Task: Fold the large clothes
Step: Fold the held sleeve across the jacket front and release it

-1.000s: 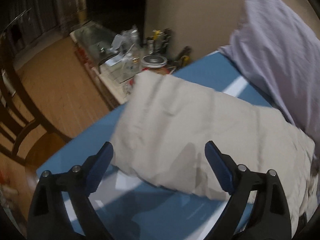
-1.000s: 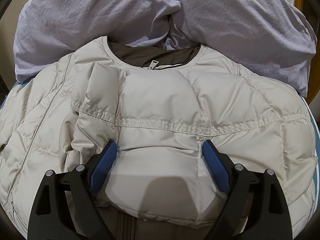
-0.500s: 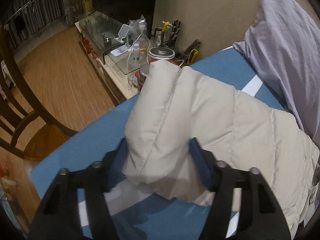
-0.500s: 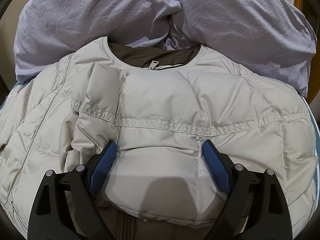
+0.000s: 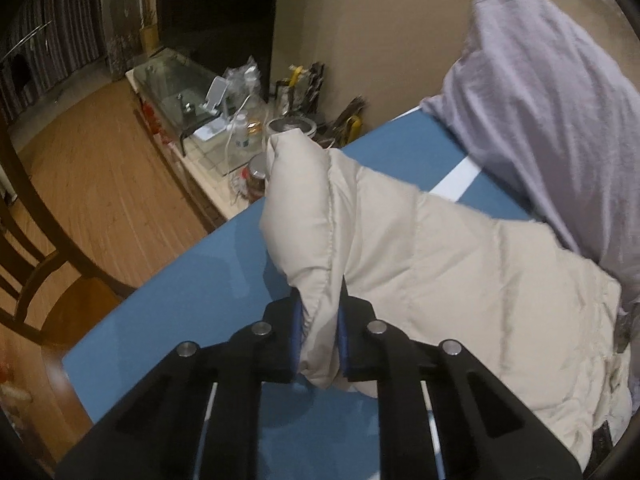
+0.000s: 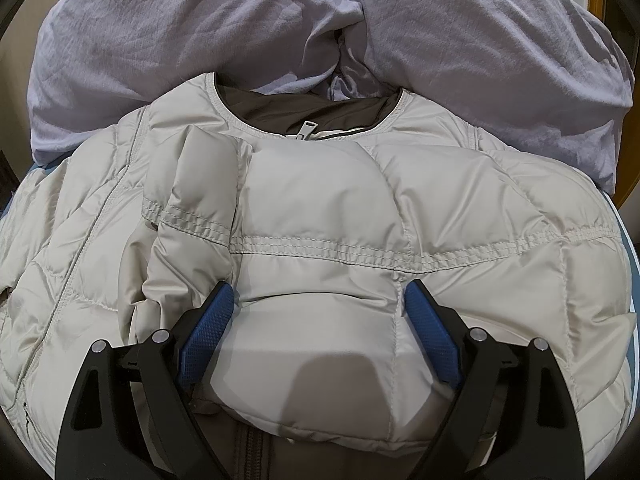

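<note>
A cream quilted puffer jacket (image 6: 480, 208) lies face up on a blue sheet (image 5: 192, 304), its collar and zipper pull (image 6: 304, 130) at the far side. One sleeve is folded across the chest. My right gripper (image 6: 320, 296) stands open above the chest, its blue pads to either side of a puffy panel. In the left wrist view the other sleeve (image 5: 304, 200) is lifted off the sheet. My left gripper (image 5: 320, 308) has its jaws closing tight on the sleeve's cuff end, pads pressed on the fabric.
Lilac bedding (image 6: 200, 40) is heaped behind the jacket's collar and shows as a pillow (image 5: 552, 100) at the right. A low table (image 5: 224, 136) crowded with bottles and jars stands beside the bed. A dark wooden chair (image 5: 36, 240) stands on the wooden floor (image 5: 100, 168) at left.
My left gripper went from wide open around the sleeve end to shut on it, and the sleeve has risen and bunched up. The right gripper and the jacket's chest have not moved.
</note>
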Motion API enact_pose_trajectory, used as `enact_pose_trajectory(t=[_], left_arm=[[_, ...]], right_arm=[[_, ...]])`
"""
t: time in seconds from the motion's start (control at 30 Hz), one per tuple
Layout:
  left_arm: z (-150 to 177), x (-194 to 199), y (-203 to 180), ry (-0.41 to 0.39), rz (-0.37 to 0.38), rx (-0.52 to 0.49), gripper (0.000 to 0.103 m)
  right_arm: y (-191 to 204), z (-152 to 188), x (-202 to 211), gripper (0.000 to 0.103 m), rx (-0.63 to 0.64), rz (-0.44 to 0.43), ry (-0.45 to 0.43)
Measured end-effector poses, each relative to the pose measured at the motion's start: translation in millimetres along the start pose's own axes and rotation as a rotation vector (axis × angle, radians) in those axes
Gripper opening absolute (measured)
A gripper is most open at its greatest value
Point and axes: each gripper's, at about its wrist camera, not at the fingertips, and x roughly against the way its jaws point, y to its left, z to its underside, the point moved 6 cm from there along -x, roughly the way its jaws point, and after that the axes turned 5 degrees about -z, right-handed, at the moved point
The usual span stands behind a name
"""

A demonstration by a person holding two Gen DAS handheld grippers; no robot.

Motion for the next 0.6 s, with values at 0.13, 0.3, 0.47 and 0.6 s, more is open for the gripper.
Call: enact_pose_trajectory(t=[0.13, 0.3, 0.47, 0.6], left_arm=[[-12, 26, -20, -0.048, 0.084, -0.006, 0.014], [-25, 73, -63, -0.125, 0.216, -0.048, 0.014], [-28, 115, -113, -0.171, 0.345, -0.112, 0.014], [-21, 146, -158, -0.189, 0.454, -0.168, 0.014]], right_arm=[[0, -1, 0, 0.089, -0.002, -0.005, 0.008], [0, -3, 1, 0.089, 0.001, -0.028, 0.034], [-2, -2, 4, 0.089, 0.0, -0.047, 0.051], [-3, 0, 11, 0.089, -0.01, -0.073, 0.055]])
